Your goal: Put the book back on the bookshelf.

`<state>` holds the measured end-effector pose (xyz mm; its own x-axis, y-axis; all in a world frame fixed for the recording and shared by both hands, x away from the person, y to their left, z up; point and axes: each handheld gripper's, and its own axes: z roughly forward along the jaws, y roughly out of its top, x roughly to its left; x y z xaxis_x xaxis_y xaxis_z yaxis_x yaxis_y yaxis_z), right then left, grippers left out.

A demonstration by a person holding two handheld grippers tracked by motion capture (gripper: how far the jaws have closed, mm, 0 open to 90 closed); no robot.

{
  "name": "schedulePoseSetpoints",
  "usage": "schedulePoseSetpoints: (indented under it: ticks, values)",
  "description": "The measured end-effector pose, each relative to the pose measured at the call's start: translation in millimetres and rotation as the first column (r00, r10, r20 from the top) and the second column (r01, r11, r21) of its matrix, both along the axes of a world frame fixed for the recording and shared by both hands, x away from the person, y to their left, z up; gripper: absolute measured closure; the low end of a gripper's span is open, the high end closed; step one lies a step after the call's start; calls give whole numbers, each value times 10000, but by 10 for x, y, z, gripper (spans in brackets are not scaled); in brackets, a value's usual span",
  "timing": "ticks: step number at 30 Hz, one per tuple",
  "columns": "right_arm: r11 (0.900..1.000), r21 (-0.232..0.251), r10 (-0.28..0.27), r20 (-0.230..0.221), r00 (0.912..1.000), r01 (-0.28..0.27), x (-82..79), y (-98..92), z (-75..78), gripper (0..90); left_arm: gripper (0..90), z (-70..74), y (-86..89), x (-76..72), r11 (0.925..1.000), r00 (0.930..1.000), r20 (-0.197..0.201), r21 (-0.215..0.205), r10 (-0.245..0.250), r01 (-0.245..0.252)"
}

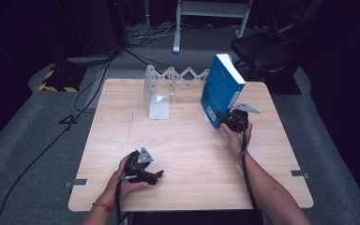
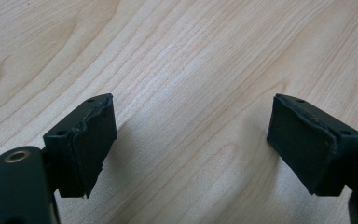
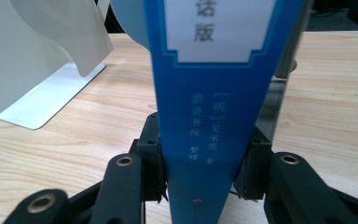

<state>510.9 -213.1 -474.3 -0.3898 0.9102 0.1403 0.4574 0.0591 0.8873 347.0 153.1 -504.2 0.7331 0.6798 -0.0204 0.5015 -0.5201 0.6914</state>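
A light wooden table [image 1: 187, 140] stands on grey carpet. A white metal bookend [image 1: 158, 96] with a folding extension stands near the table's far edge; the tabletop nearer the person is bare wood.

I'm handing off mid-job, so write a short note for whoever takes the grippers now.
Right gripper: jaws shut on the blue book at its spine, book tilted, near the table's far right.
Left gripper: jaws open, nothing between them, low over bare table at the near side.
White expanding bookend rack stands at the far edge, with no book in it.
Left, likely: stand the book in the rack, then release.
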Motion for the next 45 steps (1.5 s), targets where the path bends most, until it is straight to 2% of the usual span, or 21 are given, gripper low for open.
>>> schedulePoseSetpoints:
  ticks: [1, 3, 5, 12, 16, 19, 22, 24, 26, 28, 30, 31, 33, 37, 38, 40, 42, 44, 45]
  values:
    - [9999, -70, -101, 71, 9999, 101, -5, 16, -5, 619, 161, 0, 0, 0, 10000, 10000, 1, 0, 1, -1]
    - [9999, 97, -103, 153, 9998, 102, -11, 10, -24, 618, 161, -1, -1, -2, 10000, 10000, 0, -4, 2, -2]
    - [10000, -62, -52, 257, 9997, 54, -21, 9, -32, 615, 161, -1, -1, -2, 10000, 10000, -2, -3, 2, -2]
    - [9999, -82, 97, 285, 9995, -95, -66, -43, -6, 586, 161, 0, 0, -1, 10000, 10000, 20, 9, -4, 4]
    - [9989, -412, 223, 408, 9989, -206, -110, -93, 45, 568, 161, 0, 0, -1, 10000, 10000, 1, 0, -4, 4]
    - [9985, -359, 440, 466, 9979, -424, -148, -173, 95, 568, 161, 0, 0, -1, 10000, 10000, 1, 3, -5, 5]
    - [9950, -662, 780, 536, 9955, -744, -174, -192, 127, 556, 161, 0, 0, -1, 10000, 10000, 0, -1, 2, -2]
    - [9938, -656, 938, 577, 9939, -900, -181, -202, 138, 549, 161, 0, 0, -1, 10000, 10000, 1, 1, -5, 5]
    - [9896, -974, 1122, 587, 9919, -1062, -192, -235, 178, 534, 161, 0, 0, -1, 10000, 10000, 2, 3, -4, 4]
    - [9853, -1041, 1412, 520, 9886, -1353, -197, -274, 220, 525, 161, 0, 0, -1, 10000, 10000, 2, 1, -4, 4]
    - [9835, -1134, 1476, 496, 9878, -1413, -200, -286, 241, 511, 161, 0, 0, -1, 10000, 10000, 0, 2, -4, 4]
    - [9778, -1167, 1795, 372, 9831, -1741, -215, -320, 292, 494, 161, 0, 0, -1, 10000, 10000, 1, 2, -4, 4]
    - [9765, -1245, 1813, 352, 9828, -1757, -224, -336, 314, 476, 161, 0, 0, -1, 10000, 10000, 3, 5, -6, 6]
    - [9610, -1559, 2333, 153, 9723, -2282, -266, -416, 403, 412, 161, 0, 0, -1, 10000, 10000, 1, 2, -4, 4]
    - [9557, -1598, 2519, 104, 9677, -2471, -274, -438, 419, 404, 161, 0, 0, -1, 10000, 10000, 2, 5, -5, 5]
    - [9471, -1908, 2639, 48, 9645, -2582, -301, -465, 448, 384, 161, 0, 0, -1, 10000, 10000, 2, 4, -5, 5]
    - [9329, -2132, 2944, -123, 9556, -2902, -331, -494, 472, 364, 161, 0, 0, -1, 10000, 10000, 0, 0, -3, 3]
    - [9207, -2406, 3106, -244, 9502, -3071, -367, -517, 491, 348, 161, 0, 0, -1, 10000, 10000, 2, 2, -5, 5]
    - [9180, -2413, 3176, -274, 9478, -3146, -379, -529, 495, 336, 161, 0, 0, -1, 10000, 10000, 2, 6, -9, 9]
